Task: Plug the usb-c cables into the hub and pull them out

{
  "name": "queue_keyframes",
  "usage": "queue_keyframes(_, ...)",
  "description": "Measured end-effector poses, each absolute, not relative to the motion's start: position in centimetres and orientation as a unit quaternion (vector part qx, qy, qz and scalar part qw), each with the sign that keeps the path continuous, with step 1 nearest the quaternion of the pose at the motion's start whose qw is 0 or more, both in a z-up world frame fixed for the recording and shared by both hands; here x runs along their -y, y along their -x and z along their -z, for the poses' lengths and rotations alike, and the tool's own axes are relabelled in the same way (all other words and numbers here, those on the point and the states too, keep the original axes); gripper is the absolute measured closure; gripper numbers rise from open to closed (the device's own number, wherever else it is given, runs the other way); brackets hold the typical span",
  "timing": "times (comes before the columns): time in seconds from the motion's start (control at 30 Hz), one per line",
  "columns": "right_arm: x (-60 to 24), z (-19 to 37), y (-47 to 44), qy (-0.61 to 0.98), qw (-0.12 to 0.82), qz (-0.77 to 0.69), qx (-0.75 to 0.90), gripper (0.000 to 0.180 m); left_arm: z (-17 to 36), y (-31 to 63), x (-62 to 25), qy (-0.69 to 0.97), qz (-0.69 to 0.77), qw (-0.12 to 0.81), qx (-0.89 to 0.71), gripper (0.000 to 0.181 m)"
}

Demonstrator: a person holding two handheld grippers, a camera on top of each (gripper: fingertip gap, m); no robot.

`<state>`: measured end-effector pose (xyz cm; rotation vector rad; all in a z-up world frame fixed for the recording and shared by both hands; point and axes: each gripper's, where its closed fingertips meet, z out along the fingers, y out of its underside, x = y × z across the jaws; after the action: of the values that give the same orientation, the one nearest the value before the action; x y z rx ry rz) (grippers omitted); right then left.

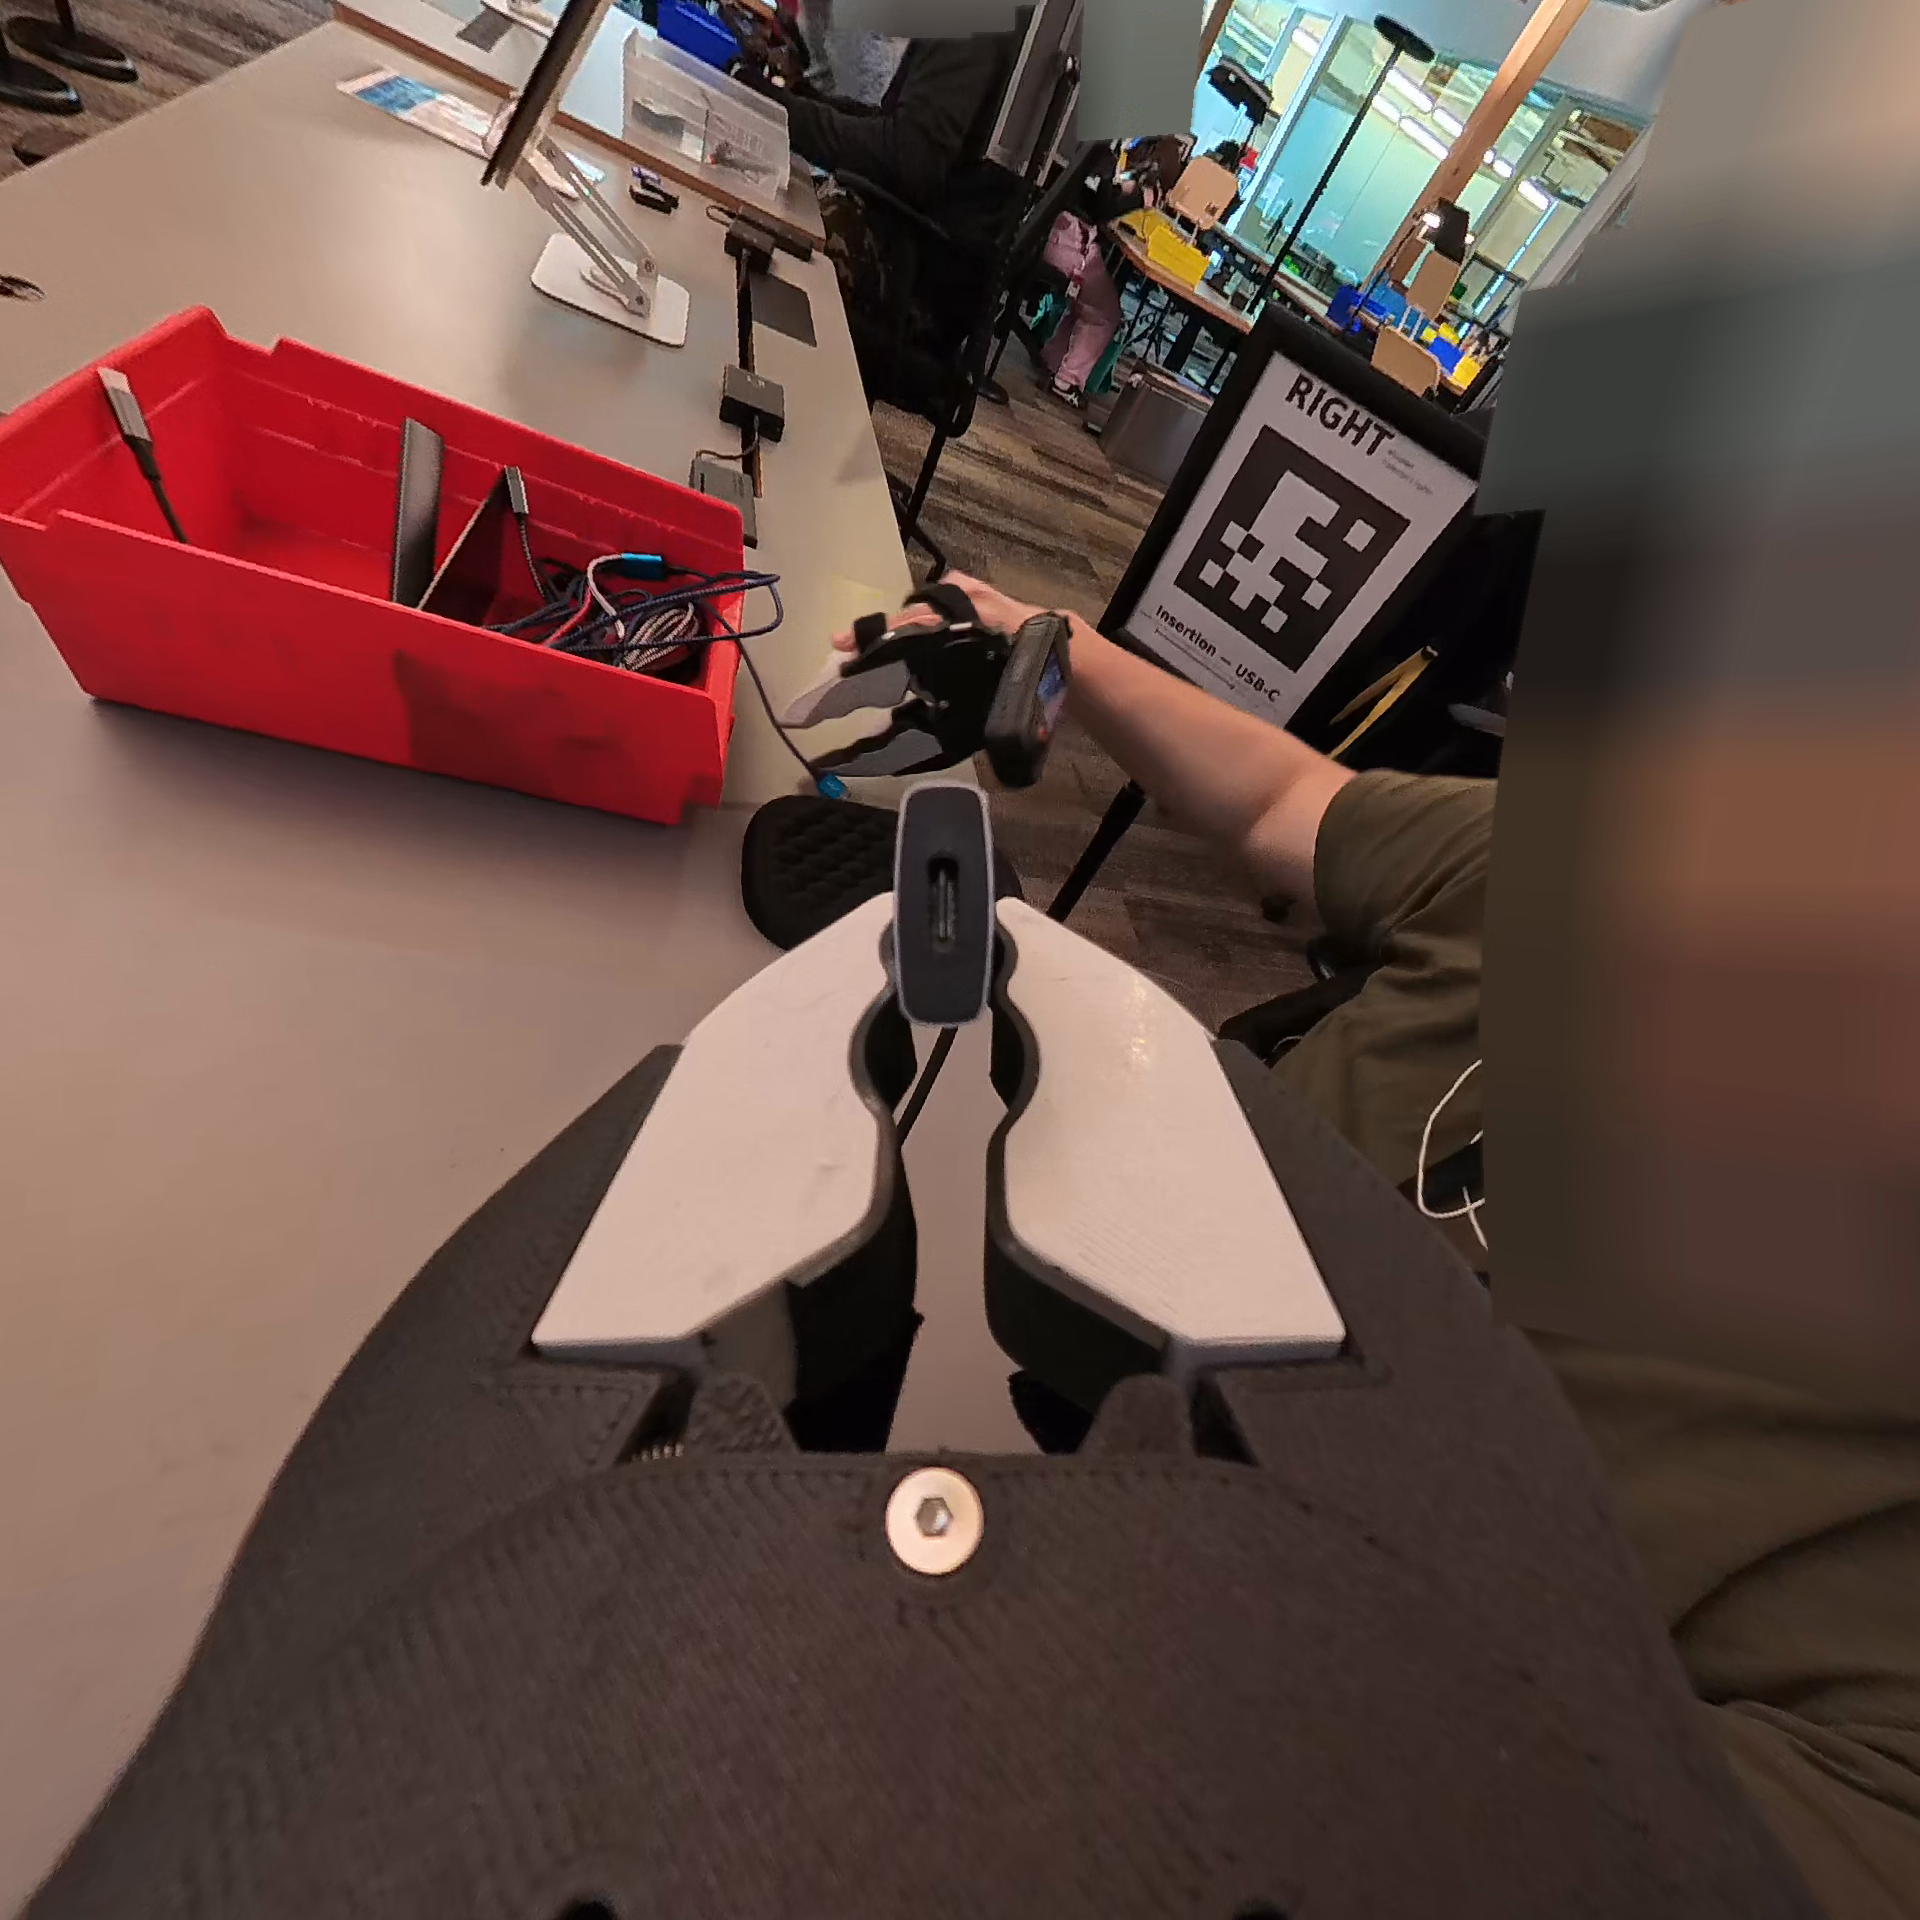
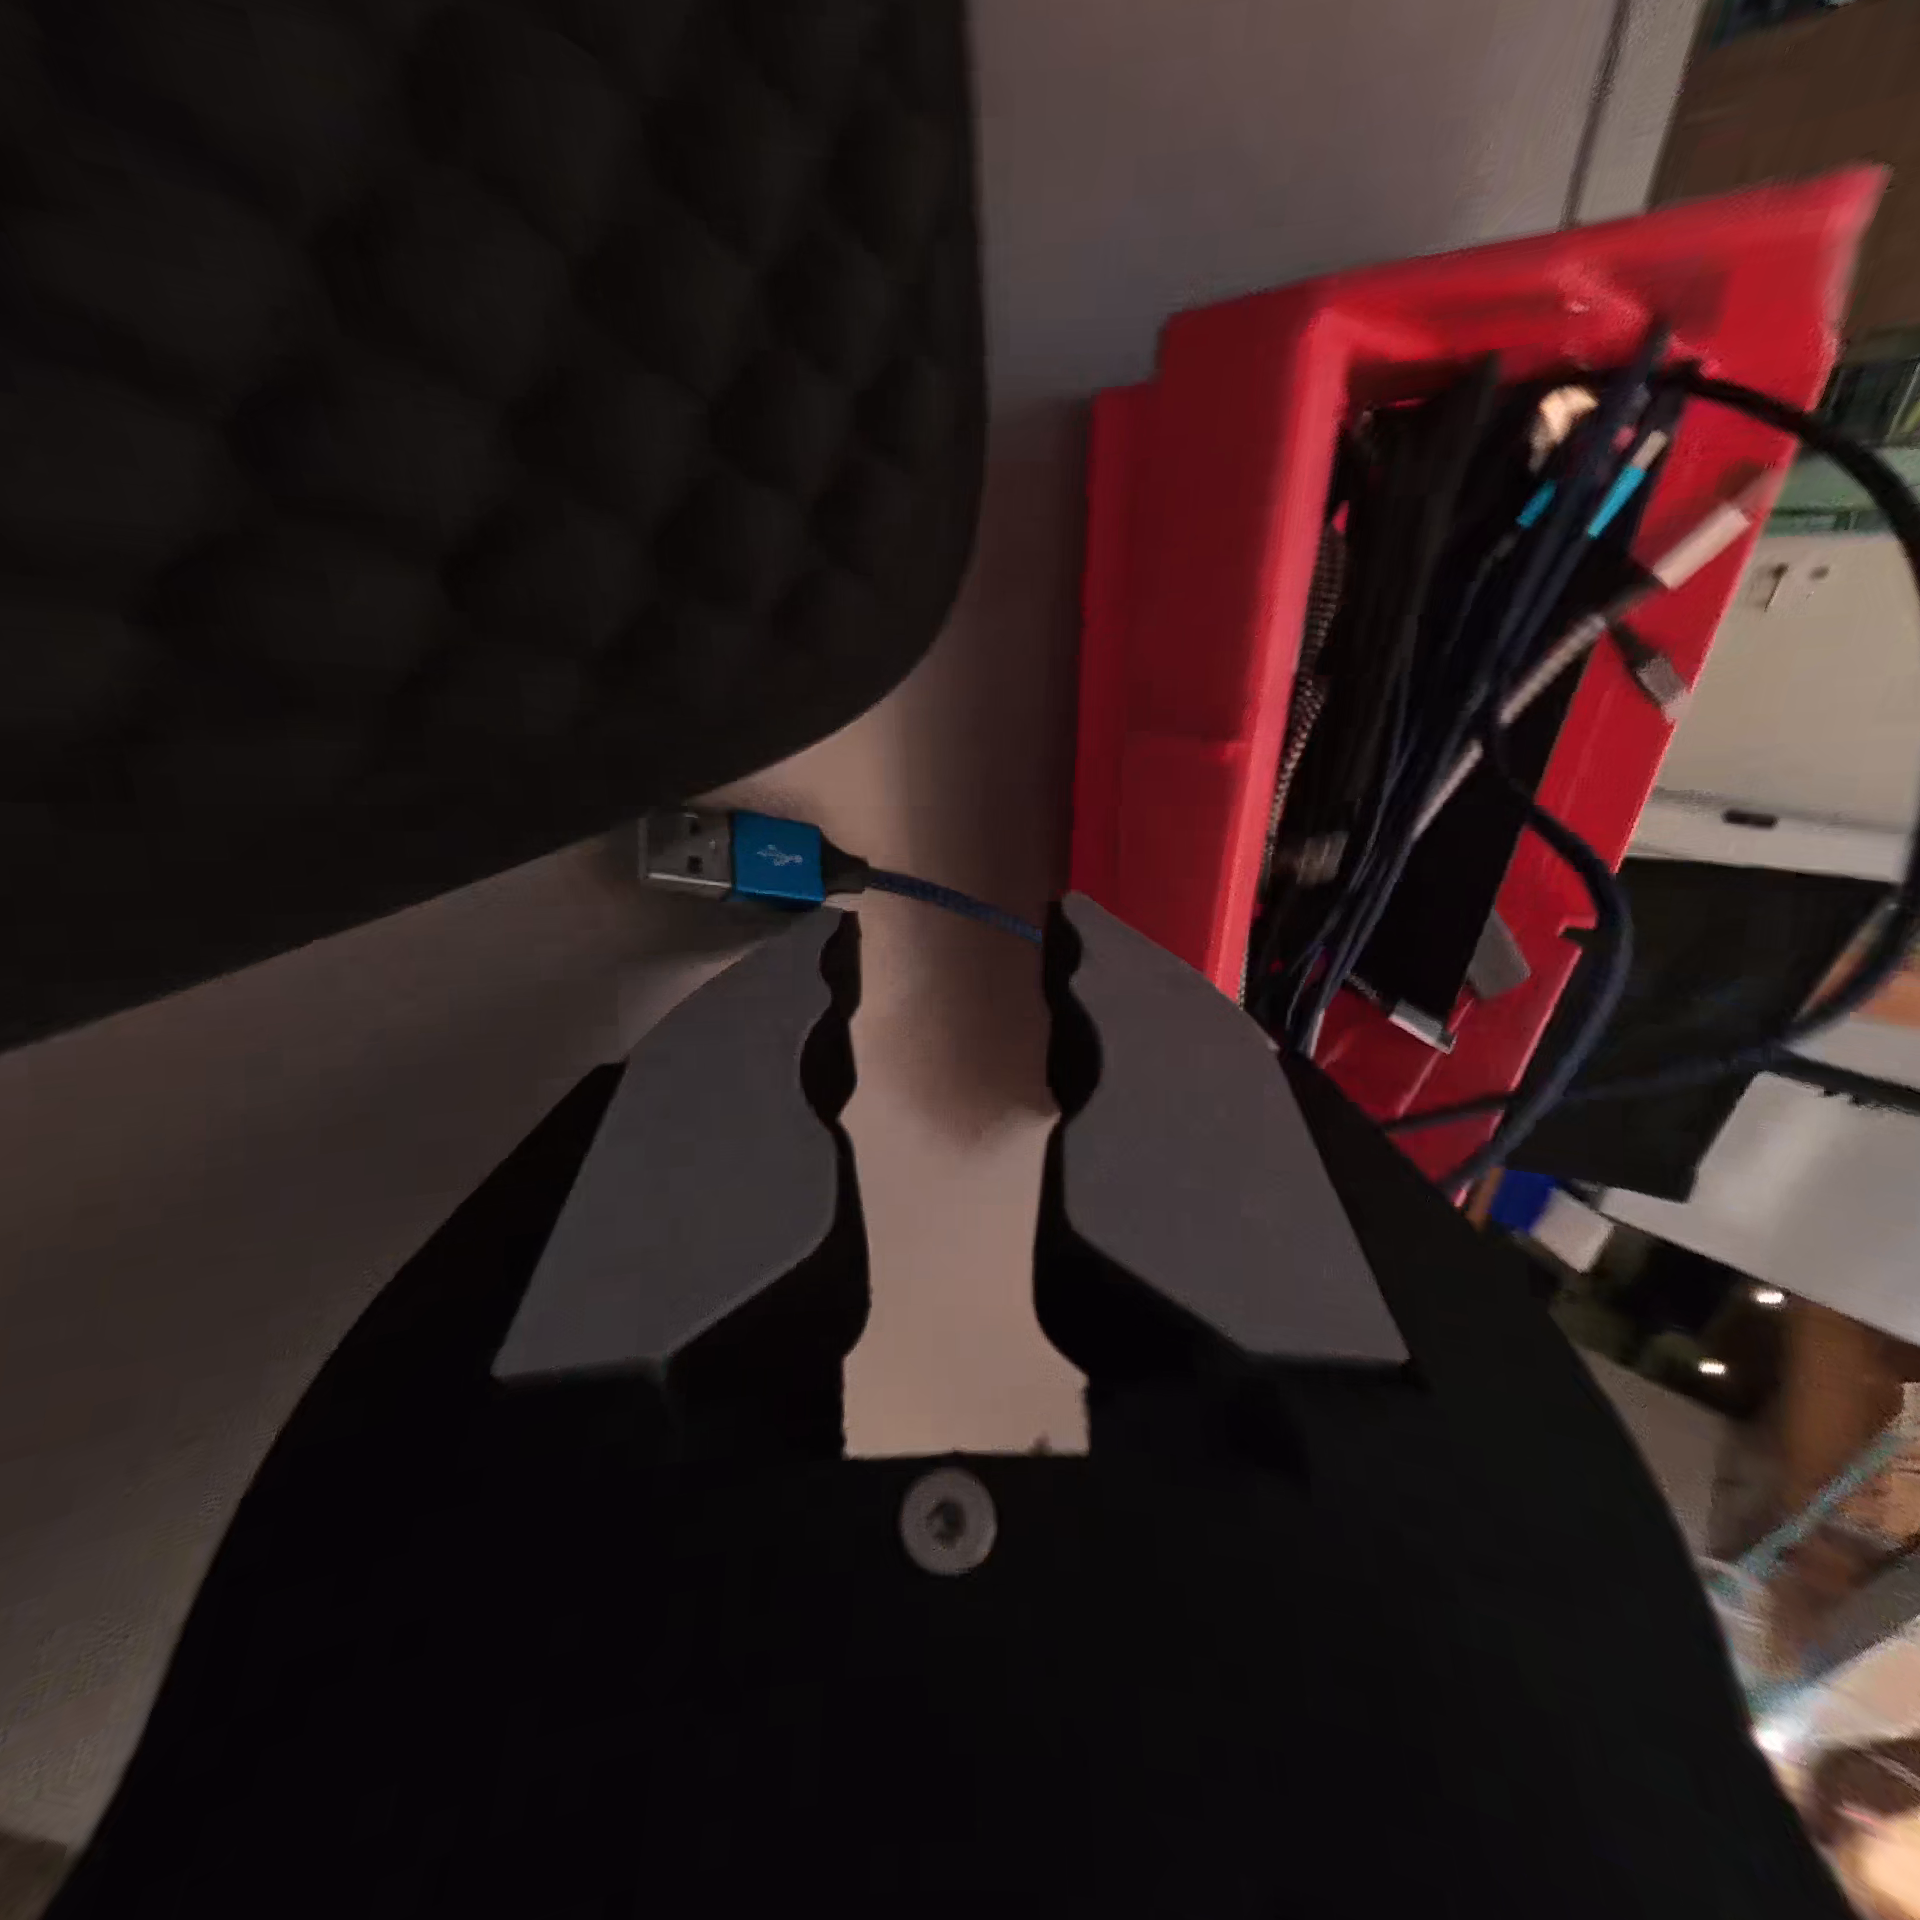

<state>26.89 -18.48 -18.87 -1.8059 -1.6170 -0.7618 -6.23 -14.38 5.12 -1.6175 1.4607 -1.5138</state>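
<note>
My left gripper (image 1: 943, 940) is shut on a grey hub (image 1: 941, 902), held end-on above the table edge with its slot port facing the camera. The hub's black cord hangs down between the fingers. My right gripper (image 2: 951, 930) is open and empty, just above the table. A blue-shelled plug (image 2: 740, 855) on a braided blue cable lies just beyond its left fingertip. The cable runs across the gap toward the red bin (image 2: 1174, 665). In the left wrist view the right gripper (image 1: 831, 732) hovers beside the bin (image 1: 312, 644) near the blue plug (image 1: 831, 784).
The red bin holds several coiled cables (image 1: 634, 613) and flat dark hubs (image 1: 416, 509). A black mesh armrest (image 1: 821, 862) sits at the table edge and fills the upper left of the right wrist view (image 2: 416, 416). More hubs, a monitor stand (image 1: 613, 281) and a marker sign (image 1: 1299, 540) lie beyond. The left gripper's tips are roughly 40 centimetres from the right gripper's.
</note>
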Motion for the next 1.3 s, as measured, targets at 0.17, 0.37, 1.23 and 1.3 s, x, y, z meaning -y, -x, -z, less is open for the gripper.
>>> queue_keyframes(0.17,17.7,19.2,-27.7,0.669,0.231,0.284,0.647,0.168,-4.7,5.9,14.5,0.596,0.55,0.234,-0.537,0.171)
queue_keyframes(0.37,15.3,12.8,-26.2,0.739,0.306,0.158,0.579,0.176,-4.6,5.7,14.4,0.596,0.551,0.233,-0.536,0.171)
queue_keyframes(1.23,14.2,0.2,-1.4,0.725,0.415,-0.291,0.466,0.139,-4.4,5.1,12.3,0.607,0.545,0.268,-0.514,0.172)
queue_keyframes(1.3,13.8,0.0,2.4,0.718,0.398,-0.35,0.451,0.129,-4.3,4.6,12.7,0.605,0.538,0.268,-0.521,0.171)
